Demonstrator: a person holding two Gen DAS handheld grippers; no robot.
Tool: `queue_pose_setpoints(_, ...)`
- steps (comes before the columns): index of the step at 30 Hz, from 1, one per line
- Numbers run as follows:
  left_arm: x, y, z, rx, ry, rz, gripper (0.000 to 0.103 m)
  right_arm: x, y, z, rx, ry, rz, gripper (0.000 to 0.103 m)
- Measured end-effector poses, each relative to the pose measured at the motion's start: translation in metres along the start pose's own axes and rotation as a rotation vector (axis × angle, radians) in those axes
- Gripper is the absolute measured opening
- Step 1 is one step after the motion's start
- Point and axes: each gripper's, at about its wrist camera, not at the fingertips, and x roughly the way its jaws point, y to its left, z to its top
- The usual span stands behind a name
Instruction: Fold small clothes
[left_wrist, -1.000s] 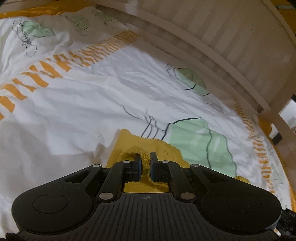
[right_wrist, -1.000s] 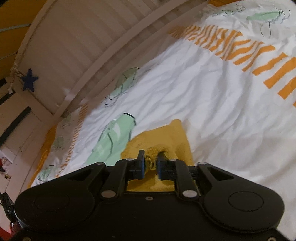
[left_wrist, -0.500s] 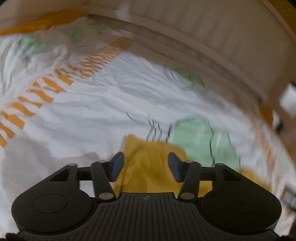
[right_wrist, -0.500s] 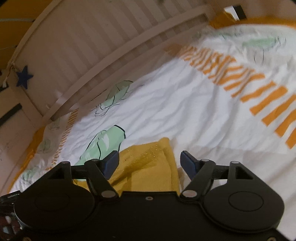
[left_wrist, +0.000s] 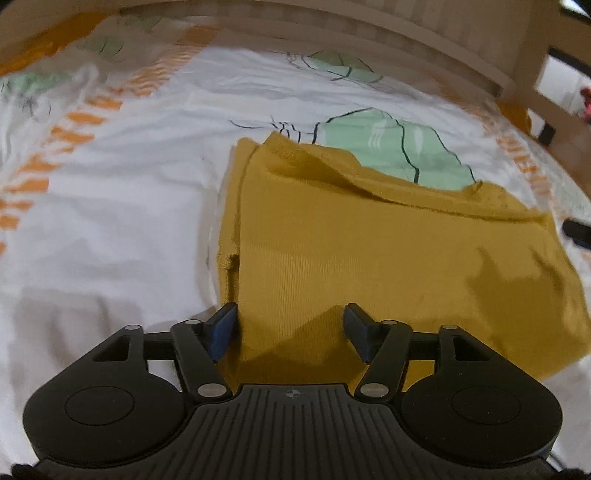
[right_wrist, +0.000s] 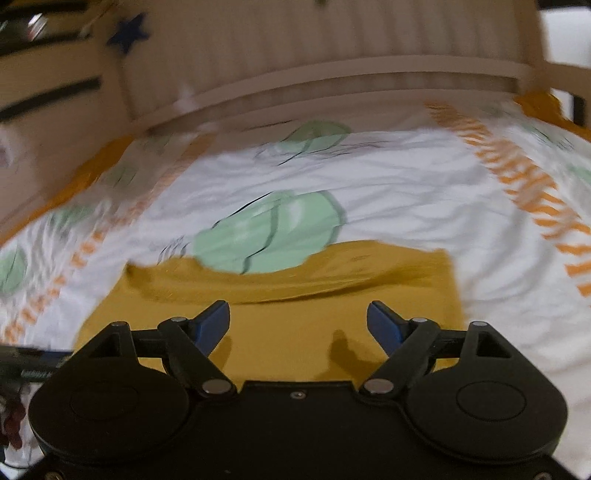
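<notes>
Left hand-held gripper (left_wrist: 290, 326) opening, above mustard garment (left_wrist: 388, 251)

So you're working on a bed (left_wrist: 110, 236) with a white sheet (right_wrist: 406, 192) that's pretty wrinkled, printed with mint-green leaf shapes (left_wrist: 399, 147) outlined in black and bands of short orange stripes (right_wrist: 532, 192). Lying straight on that sheet is the mustard-yellow garment (left_wrist: 369, 251), folded into a rough rectangle. Its far edge covers the near part of the big green leaf, and the top layer there looks a bit loose and lifted. One orange band runs well off to the garment's left in your left view, another off to its right. Beyond the garment, past the leaf, a pale slatted wooden rail (right_wrist: 332, 74) borders the bed.
</notes>
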Motion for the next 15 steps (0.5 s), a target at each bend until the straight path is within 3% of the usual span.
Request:
queue_pose_setpoints(7, 0.0, -0.01, -0.002, 0.062, 0.027, 0.006, 0.073, 0.045, 0.041, -0.007, -0.069, 0.098, 0.02, 0.084)
queue_pose_setpoints(11, -0.002, -0.007, -0.002, 0.046, 0.04, -0.013, 0.074, 0.077, 0.053, -0.007, -0.12, 0.188, -0.043, 0.084)
queue_pose_setpoints(15, 0.0, -0.003, 0.002, 0.025, 0.056, -0.037, 0.076, 0.107, 0.057, 0.002, -0.144, 0.219, -0.097, 0.085)
